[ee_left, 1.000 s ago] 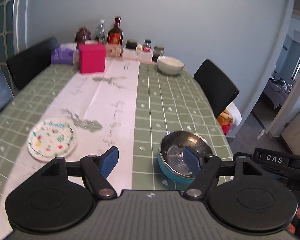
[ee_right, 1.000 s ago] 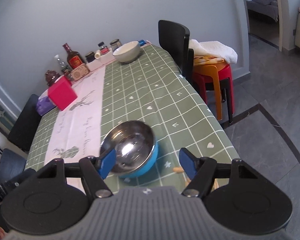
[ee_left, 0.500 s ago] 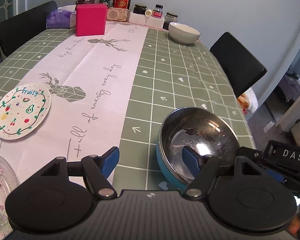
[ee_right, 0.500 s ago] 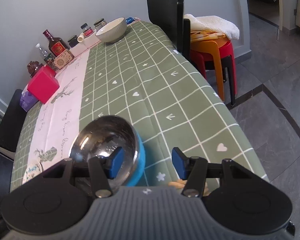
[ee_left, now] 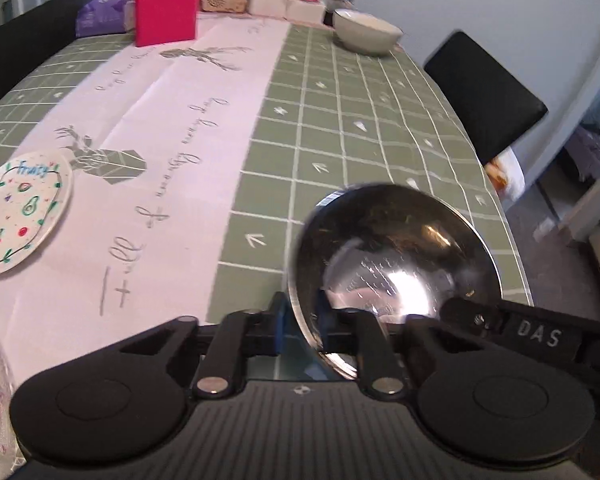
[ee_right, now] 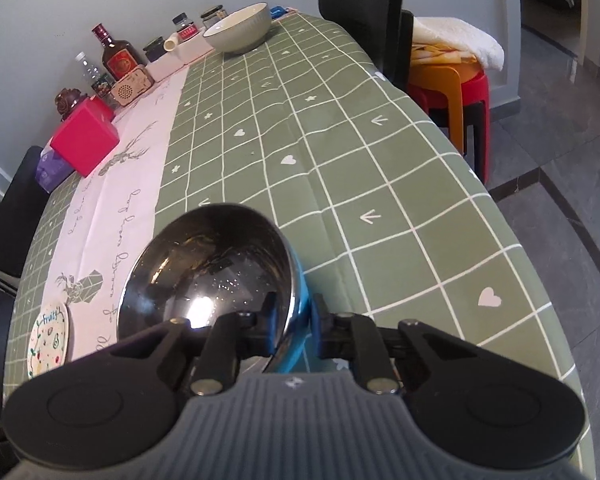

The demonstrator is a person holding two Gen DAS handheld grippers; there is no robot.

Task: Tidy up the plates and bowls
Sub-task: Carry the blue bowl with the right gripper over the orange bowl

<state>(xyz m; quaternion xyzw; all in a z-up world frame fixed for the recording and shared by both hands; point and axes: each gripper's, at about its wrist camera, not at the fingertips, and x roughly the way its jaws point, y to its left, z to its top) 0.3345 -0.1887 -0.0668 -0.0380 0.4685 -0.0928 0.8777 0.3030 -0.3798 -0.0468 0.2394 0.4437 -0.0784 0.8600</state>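
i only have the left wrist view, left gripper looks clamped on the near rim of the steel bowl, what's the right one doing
Observer: The right gripper has just closed too, and it pinches the steel bowl at the rim on the opposite side, one finger inside and one against the blue outer wall.
Operator: is there anything beside the table on that side i can't see
Observer: Yes, stacked orange and red stools with a white towel on top stand next to the black chair.
Operator: and the bottle at the far end, my view cuts it off
Observer: It is a dark bottle with a red label, upright against the wall beside a small clear bottle.
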